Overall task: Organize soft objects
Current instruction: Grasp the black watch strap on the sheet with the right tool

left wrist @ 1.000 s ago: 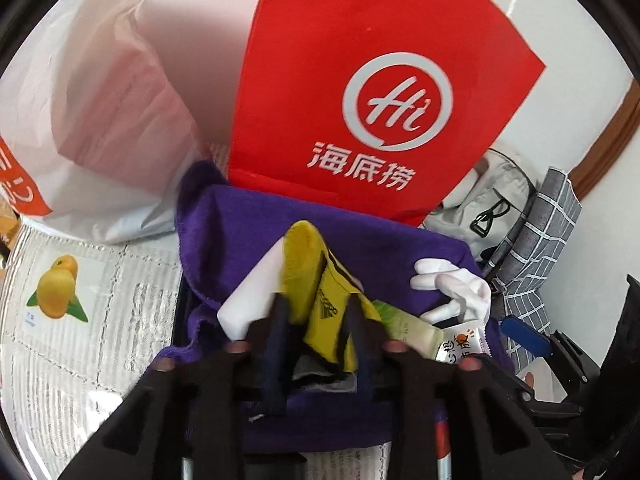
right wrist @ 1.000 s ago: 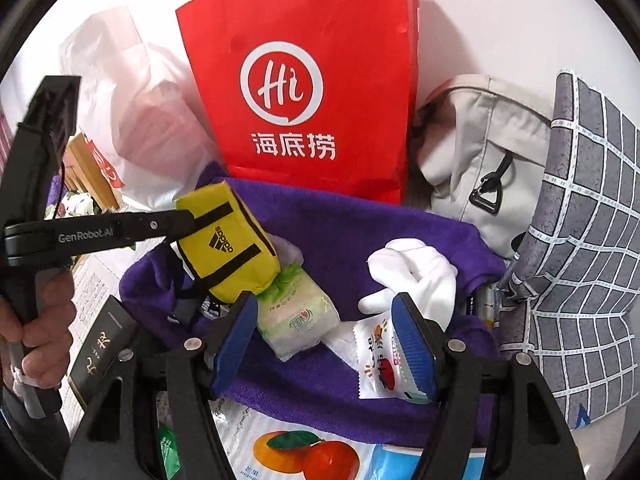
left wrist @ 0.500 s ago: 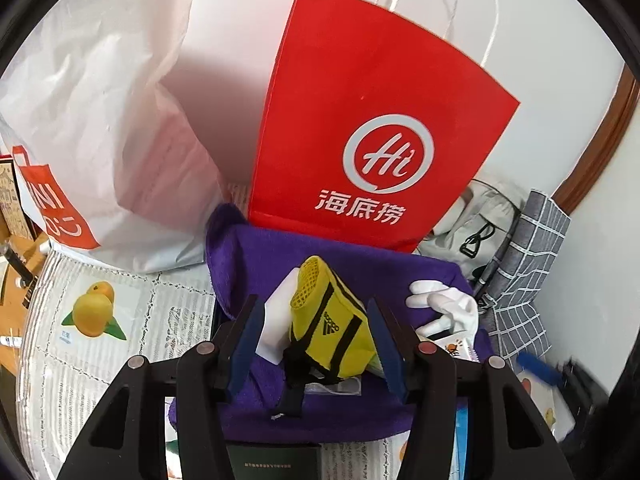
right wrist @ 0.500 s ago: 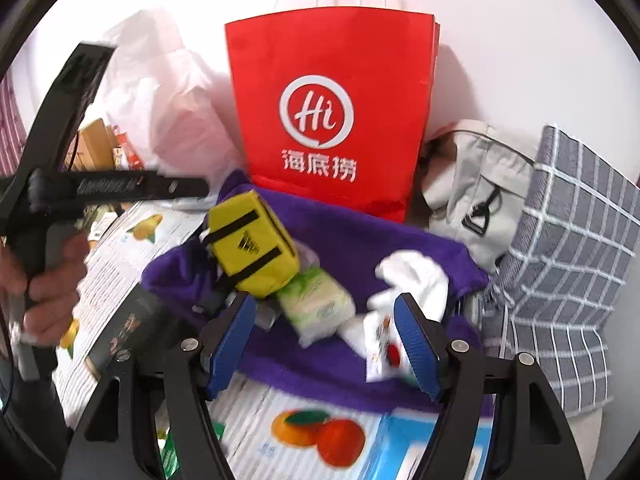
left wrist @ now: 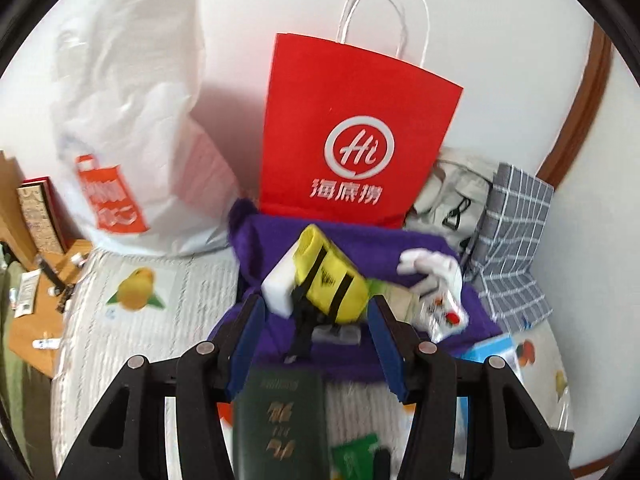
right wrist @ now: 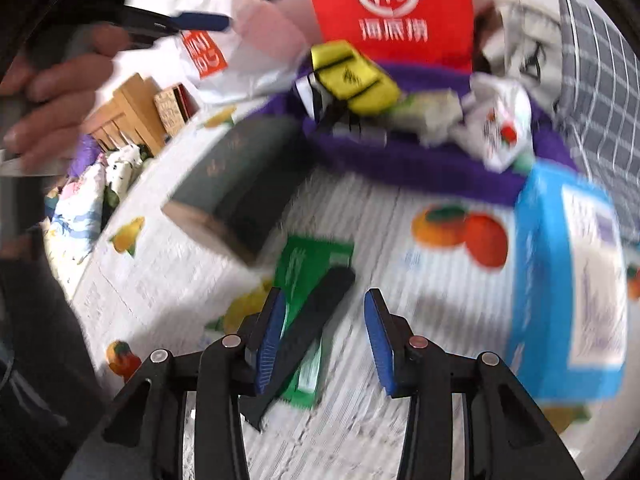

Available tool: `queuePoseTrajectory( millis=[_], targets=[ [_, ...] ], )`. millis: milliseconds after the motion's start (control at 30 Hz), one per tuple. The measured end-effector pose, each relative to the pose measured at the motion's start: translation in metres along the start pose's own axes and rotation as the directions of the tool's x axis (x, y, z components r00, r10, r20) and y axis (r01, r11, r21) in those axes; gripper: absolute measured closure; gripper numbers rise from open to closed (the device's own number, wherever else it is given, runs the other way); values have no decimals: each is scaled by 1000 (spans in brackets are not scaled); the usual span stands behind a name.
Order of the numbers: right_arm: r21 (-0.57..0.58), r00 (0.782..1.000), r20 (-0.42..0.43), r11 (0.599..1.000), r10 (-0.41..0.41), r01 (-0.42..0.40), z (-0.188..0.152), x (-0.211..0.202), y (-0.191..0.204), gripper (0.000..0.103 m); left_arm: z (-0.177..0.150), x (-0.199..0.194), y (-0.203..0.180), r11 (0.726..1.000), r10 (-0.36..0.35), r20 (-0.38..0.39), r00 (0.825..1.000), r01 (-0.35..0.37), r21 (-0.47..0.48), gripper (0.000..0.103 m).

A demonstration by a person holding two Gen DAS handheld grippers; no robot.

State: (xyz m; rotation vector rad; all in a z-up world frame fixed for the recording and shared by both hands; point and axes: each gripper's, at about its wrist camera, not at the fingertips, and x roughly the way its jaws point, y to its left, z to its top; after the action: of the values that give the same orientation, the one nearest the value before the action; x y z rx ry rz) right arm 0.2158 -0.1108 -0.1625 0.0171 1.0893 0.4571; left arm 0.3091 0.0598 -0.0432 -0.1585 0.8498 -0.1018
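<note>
While your right gripper [right wrist: 324, 336] closes over the black bar [right wrist: 308, 328], nothing is gripped yet. Its long axis runs diagonally between the jaws. Your left gripper [left wrist: 316, 344] hangs apart, empty.

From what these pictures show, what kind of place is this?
Probably a room in a home, not a shop or lab: a table under a fruit-print tablecloth, a red paper shopping bag leaning on a white wall, and a grey backpack beside it.

Bright, even daylight; both fisheye views motion-blurred, edges bent and dark-rimmed.
</note>
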Motion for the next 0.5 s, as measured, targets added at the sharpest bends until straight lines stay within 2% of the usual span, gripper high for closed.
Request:
queuePoseTrajectory(
  millis=[133,300,400,467,500],
  targets=[
    [63,999,-23,998,30,-28,-16,7,4,62,-30,-20,17,1000,10,18,1000,-10,-24,52],
    [70,1000,-27,997,-5,7,-21,22,13,61,-64,-28,40,996,25,-26,999,-27,-81,52],
    [18,997,3,996,-82,82,-17,26,27,62,-77,-32,44,997,23,-49,999,-26,-79,52],
    [-13,997,10,996,-83,83,-15,31,33,76,-82,-35,44,997,32,-60,998,-36,-70,52],
    [-13,997,9,997,-77,77,-13,31,33,79,-84,-38,44,997,38,-61,997,-42,-66,52]
  ],
)
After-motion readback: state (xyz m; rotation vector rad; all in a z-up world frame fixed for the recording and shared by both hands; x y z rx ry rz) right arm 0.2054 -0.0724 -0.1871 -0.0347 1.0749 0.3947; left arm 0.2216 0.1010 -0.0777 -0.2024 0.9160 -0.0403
